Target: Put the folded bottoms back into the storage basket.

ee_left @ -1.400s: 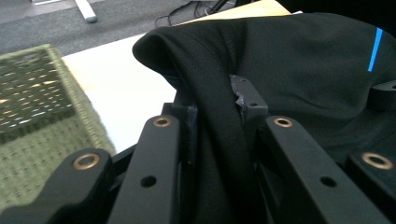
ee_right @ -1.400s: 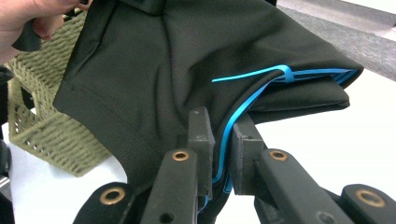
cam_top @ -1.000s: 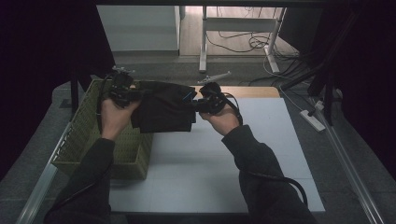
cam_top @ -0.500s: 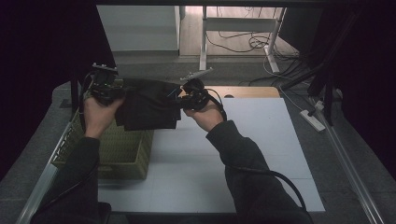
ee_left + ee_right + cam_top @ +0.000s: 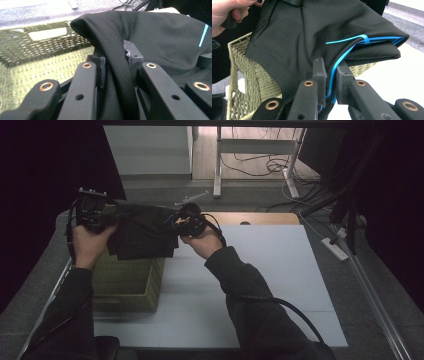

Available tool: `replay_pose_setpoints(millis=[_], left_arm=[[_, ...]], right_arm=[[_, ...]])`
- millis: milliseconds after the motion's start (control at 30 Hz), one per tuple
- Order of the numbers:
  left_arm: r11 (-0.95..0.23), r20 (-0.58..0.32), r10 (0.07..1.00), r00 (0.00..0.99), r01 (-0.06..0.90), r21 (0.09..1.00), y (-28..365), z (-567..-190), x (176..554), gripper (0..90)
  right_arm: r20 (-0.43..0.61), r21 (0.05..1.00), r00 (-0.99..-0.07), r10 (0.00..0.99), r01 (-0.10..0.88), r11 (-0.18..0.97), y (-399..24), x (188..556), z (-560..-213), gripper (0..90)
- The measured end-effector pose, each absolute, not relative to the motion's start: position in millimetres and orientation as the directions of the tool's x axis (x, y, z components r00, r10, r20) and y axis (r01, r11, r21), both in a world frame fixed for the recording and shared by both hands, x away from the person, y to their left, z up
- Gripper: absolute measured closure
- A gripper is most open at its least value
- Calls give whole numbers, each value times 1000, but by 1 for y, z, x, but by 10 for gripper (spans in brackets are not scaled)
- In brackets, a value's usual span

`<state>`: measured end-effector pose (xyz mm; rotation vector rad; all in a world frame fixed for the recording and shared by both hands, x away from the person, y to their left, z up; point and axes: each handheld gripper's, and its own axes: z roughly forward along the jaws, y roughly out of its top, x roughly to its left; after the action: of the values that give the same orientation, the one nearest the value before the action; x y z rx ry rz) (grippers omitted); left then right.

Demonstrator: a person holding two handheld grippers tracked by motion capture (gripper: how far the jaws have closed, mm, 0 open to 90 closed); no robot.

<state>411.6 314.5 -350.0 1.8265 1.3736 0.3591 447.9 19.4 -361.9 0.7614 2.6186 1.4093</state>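
A folded black garment point(image 5: 142, 230) with thin blue trim hangs in the air between both grippers, above the green woven basket point(image 5: 127, 280). My left gripper point(image 5: 95, 212) grips its left edge, jaws shut on a thick fold of the cloth point(image 5: 117, 72). My right gripper point(image 5: 187, 220) holds the right edge, jaws shut on the cloth point(image 5: 294, 45) and its blue trim point(image 5: 342, 55). In the right gripper view the basket point(image 5: 249, 82) lies under the garment, and the other hand point(image 5: 229, 12) is at the top left.
The basket stands at the left edge of a white table top point(image 5: 265, 285). Its open weave floor point(image 5: 37, 65) shows below the cloth in the left gripper view. A wooden strip point(image 5: 250, 217) runs along the table's far edge. Cables and desk legs point(image 5: 260, 165) lie beyond.
Both hands have carried the stretched garment to the left, from over the basket's right side and the table to over the basket. The grips are unchanged.
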Motion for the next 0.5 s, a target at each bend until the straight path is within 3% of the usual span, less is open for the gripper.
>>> replay_pose_setpoints(millis=[500], left_arm=[[-60,-233,914,332,679,732,351,-353,403,753]], right_arm=[[173,804,-889,424,377,461,56,447,-368,818]])
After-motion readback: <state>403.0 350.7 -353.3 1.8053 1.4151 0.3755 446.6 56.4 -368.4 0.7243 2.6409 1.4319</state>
